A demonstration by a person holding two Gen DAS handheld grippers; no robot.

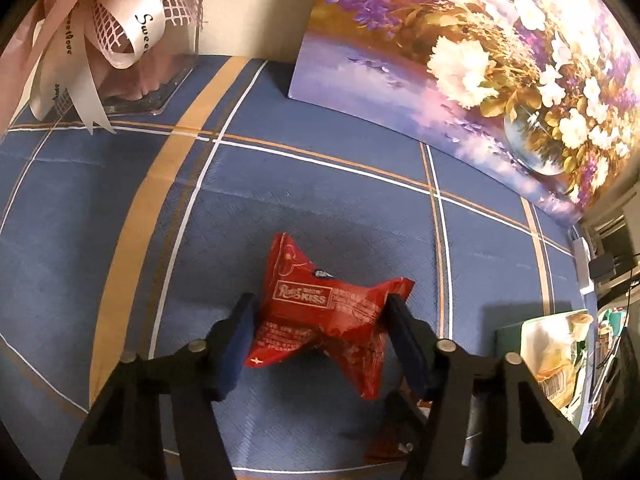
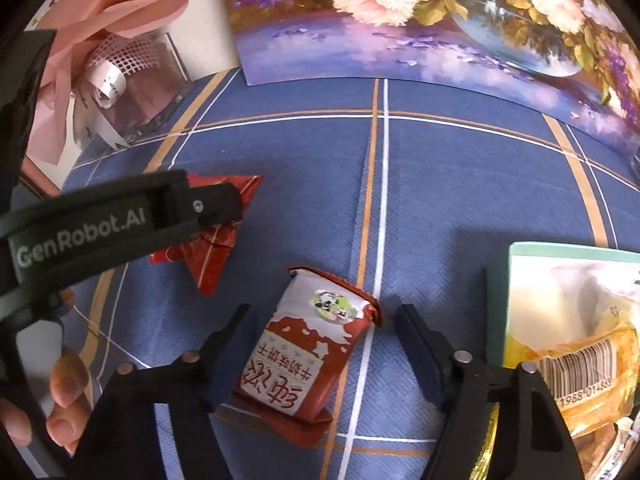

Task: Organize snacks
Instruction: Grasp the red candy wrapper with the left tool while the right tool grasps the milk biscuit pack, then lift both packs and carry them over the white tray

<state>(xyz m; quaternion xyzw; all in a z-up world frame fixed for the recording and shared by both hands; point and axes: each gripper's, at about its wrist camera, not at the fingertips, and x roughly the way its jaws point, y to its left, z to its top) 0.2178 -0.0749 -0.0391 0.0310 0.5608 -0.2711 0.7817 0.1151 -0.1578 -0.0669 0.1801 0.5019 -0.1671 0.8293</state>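
In the left wrist view my left gripper (image 1: 320, 312) is shut on a crumpled red Kiss snack packet (image 1: 320, 308), its pads pressing both sides, low over the blue checked tablecloth (image 1: 280, 184). The same packet (image 2: 216, 252) and the left gripper's body (image 2: 120, 220) show at left in the right wrist view. My right gripper (image 2: 324, 324) is open, its fingers on either side of a red-and-white biscuit packet (image 2: 308, 352) that lies on the cloth, not touching it.
A mint-green box (image 2: 568, 308) holding wrapped snacks stands at the right; it also shows in the left wrist view (image 1: 548, 356). A flower painting (image 1: 460, 60) leans at the back. A pink ribboned gift box (image 1: 120, 40) stands at back left.
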